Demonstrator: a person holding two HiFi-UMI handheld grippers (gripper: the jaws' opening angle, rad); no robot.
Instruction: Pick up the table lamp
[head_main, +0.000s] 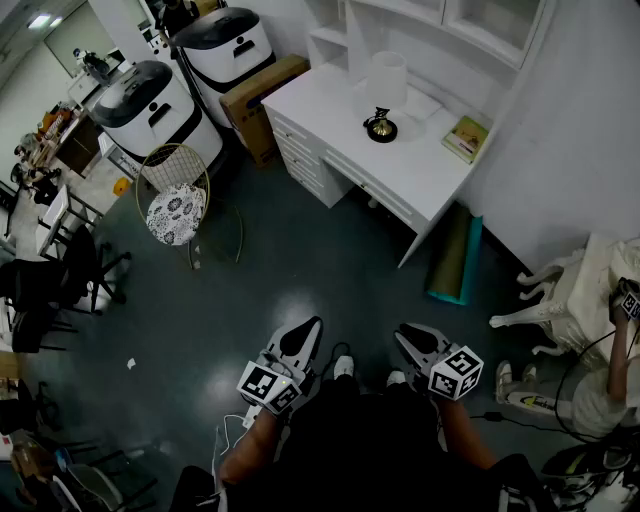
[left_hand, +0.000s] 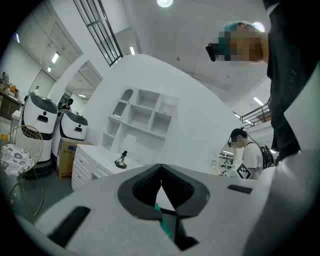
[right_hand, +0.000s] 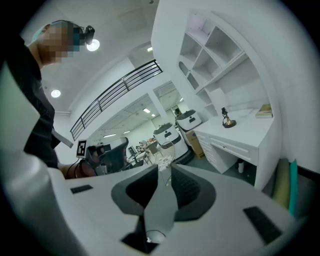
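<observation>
Head view | table lamp (head_main: 385, 95) stood on bench (head_main: 325, 105), well apart | left gripper (head_main: 304, 332), right gripper (head_main: 409, 337): fingers clenched, empty | judged: needed approaching, unclenching, then gripping the stem.

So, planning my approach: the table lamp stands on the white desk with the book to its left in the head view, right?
No: the head view shows the book to the right of the table lamp, not left. The lamp does stand on the white desk.

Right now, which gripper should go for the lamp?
Probably the right gripper: the table lamp stands almost straight ahead of it, while the left gripper sits further aside. Both are shut and far from it.
</observation>
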